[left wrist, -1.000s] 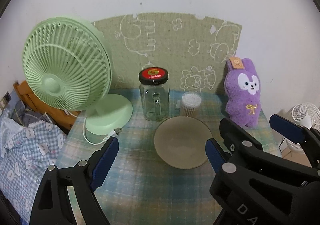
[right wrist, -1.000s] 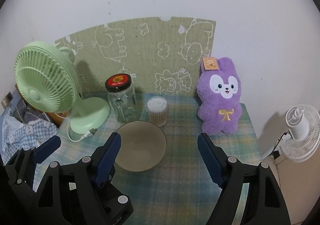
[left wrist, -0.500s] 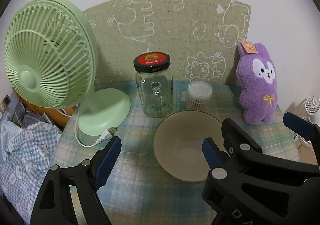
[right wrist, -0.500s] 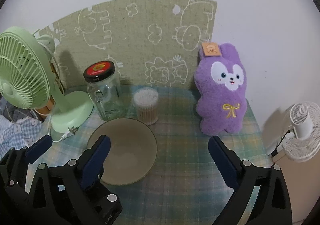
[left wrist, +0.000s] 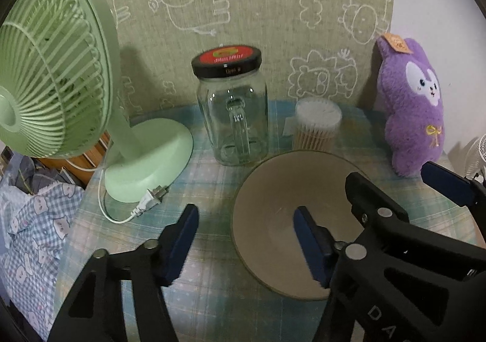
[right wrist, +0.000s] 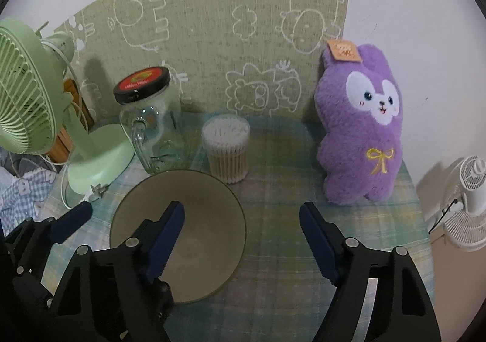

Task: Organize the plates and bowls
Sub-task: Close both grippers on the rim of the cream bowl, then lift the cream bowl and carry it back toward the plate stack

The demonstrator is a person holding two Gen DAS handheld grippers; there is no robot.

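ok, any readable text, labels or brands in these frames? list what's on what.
"Open" on the black rim of the jar lid.
The red label on top of the lid is too blurred to read in either view.
"DA", cut off at the frame edge, moulded on the body of the right tongs, seen in the left wrist view.
Orange tag on the purple plush rabbit: a small drawing, nothing legible.

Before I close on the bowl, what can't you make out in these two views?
- Bowl: near rim hidden by the left tool in the left view, and by the right tool in the right view.
- Contact between fingers and bowl: cannot tell in either view.
- Jar lid text: blurred.
- Green fan: cut off by the right view's left edge.
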